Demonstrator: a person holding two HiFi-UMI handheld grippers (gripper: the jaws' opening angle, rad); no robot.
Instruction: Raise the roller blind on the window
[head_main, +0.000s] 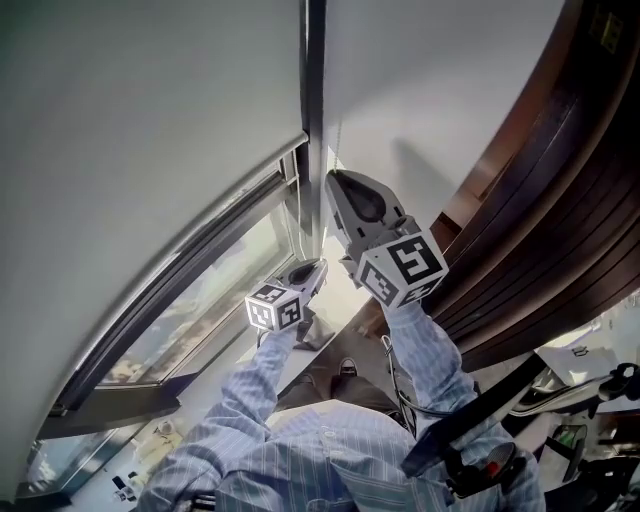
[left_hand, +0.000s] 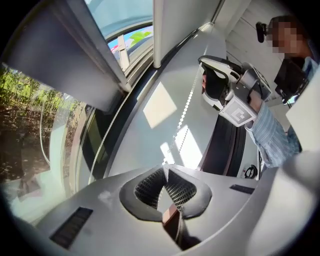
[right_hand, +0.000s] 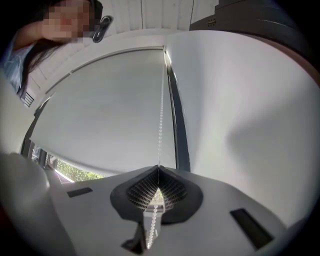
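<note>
My right gripper (right_hand: 158, 169) has its jaws shut on the bead chain (right_hand: 161, 120). The chain passes between the ribbed pads and runs straight up ahead of them, along the edge of the blind (right_hand: 100, 110). My left gripper (left_hand: 165, 167) is shut too. The chain meets its tips and looks pinched there.

The chain is thin, limp and light, made of small hard white beads. It is probably slippery, so I should pinch across the beads. The blind is smooth, pale, matte fabric covering most of the window. I expect it to roll up easily.
</note>
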